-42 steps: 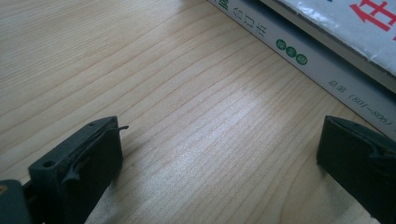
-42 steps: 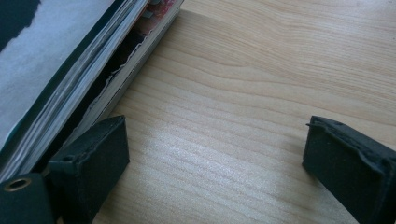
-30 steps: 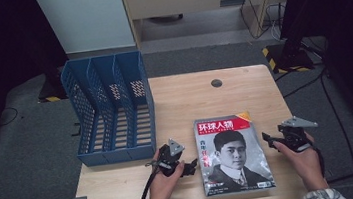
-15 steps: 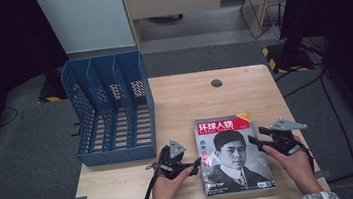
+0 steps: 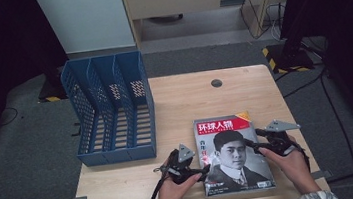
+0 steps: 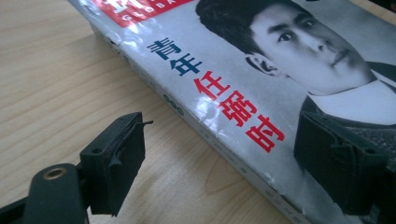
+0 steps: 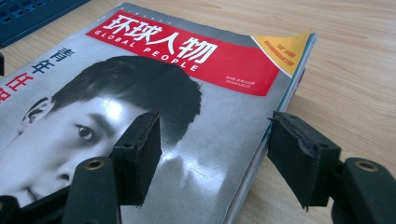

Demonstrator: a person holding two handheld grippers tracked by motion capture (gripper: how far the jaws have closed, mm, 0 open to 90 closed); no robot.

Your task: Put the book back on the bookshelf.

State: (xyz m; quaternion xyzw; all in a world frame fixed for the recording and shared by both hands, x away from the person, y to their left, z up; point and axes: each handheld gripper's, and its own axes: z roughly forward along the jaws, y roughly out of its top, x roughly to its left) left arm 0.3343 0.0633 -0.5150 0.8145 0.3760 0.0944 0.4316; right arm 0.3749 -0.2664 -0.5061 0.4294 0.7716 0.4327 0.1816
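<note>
High view: a magazine (image 5: 234, 156) lies flat on the desk (image 5: 185, 103), cover up, near the front edge and toward the front right corner. A blue file rack (image 5: 110, 109) with three slots lies on its back at the left edge of the desk, well apart from the magazine. The left hand-held gripper (image 5: 203, 169) sits at the magazine's left (spine) edge; the right hand-held gripper (image 5: 251, 144) sits at its right edge, tips reaching over the cover.

Left gripper view: the jaws stand spread, one over bare desk (image 6: 56, 84), the other over the cover, so they straddle the spine of the magazine (image 6: 280, 65). The pads do not press on it. Nothing is pinched.

Right gripper view: the jaws are spread and have just been opening a little. One jaw hangs over the cover of the magazine (image 7: 196, 126), the other just outside the page edge above the desk (image 7: 355, 84). The magazine's edge lies between them, but no pad bears on it.

Assessment: the step in hand appears to be the approach to grasp, both tools bracketing opposite edges. The next move likely calls for getting one jaw under an edge, since the magazine lies flush on the desk, then closing firmly. A shallow bite risks catching only the cover or a few pages, so that the rest sags.
</note>
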